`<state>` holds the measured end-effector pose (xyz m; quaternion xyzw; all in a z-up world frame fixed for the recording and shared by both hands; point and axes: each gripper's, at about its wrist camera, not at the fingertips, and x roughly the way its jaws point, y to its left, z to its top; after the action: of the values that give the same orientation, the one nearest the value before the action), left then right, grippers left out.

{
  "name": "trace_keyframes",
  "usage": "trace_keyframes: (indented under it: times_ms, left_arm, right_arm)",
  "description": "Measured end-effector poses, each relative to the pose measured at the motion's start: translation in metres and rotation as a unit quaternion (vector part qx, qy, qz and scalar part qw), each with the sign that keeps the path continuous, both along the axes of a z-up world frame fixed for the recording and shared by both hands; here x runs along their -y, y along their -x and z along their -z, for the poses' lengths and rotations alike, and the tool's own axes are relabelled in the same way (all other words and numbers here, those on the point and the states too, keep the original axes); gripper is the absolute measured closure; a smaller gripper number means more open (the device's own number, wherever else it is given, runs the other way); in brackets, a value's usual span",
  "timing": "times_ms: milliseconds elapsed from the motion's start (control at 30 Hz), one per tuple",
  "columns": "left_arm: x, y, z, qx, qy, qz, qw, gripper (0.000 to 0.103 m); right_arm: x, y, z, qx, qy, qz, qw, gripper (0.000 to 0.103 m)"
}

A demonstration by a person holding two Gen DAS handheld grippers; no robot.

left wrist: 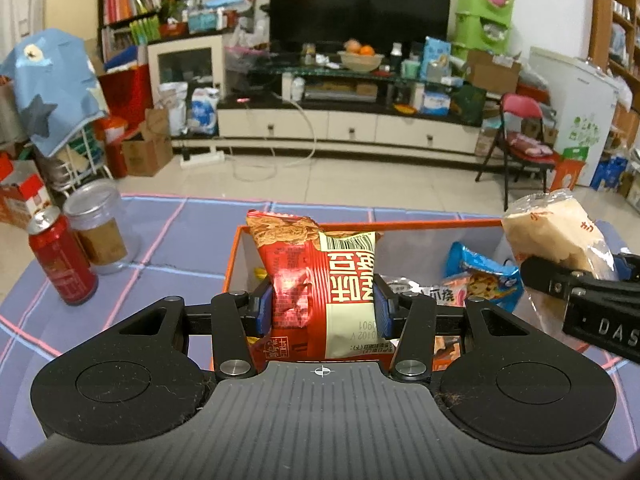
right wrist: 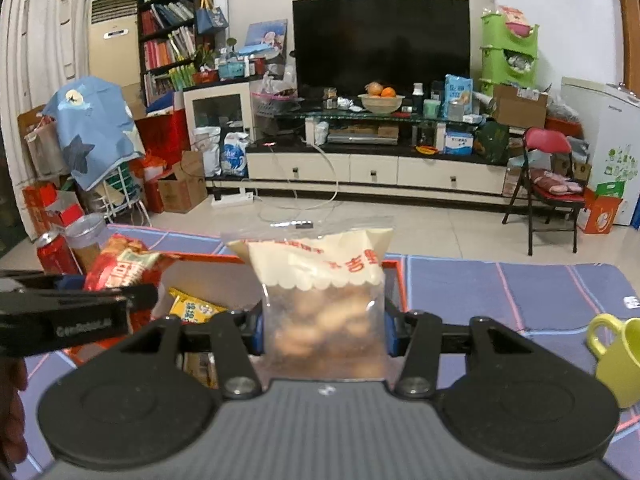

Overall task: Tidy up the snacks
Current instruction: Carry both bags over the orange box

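Holding one packet per claw: left gripper [left wrist: 323, 308] is clenched on a red-and-cream snack bag [left wrist: 320, 280], blue pads pinching its crumpled middle so it stands upright above the orange-rimmed box [left wrist: 436, 224]; right gripper [right wrist: 324, 334] is clamped on a clear bag of biscuits [right wrist: 324, 312] with a cream header, squeezed at the sides so the contents hang below the seal. Both packets are in the air over the box, which sits on the purple checked cloth [left wrist: 192, 240]; likely they are being carried to or from it, direction not clear from this alone. Inside the box lie a blue packet [left wrist: 484, 272] and a yellow packet [right wrist: 192, 308], loose, unsorted. Red can [left wrist: 62, 264] and clear jar [left wrist: 98, 232] stand together left of the box, off to the side and not snacks to sort, I'd guess. Green mug [right wrist: 618, 356] sits right, apart from the box.
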<state>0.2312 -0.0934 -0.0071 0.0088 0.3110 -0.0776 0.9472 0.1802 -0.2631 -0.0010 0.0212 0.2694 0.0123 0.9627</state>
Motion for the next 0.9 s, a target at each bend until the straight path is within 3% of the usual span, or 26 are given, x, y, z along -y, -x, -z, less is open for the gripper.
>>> trace_keyframes:
  times_ms: [900]
  left_arm:
    - [0.025,-0.016,0.021,-0.022,-0.023,-0.002,0.9995,0.086]
  right_arm:
    - [0.001,-0.015,0.019,-0.026,0.0,0.019,0.999,0.052]
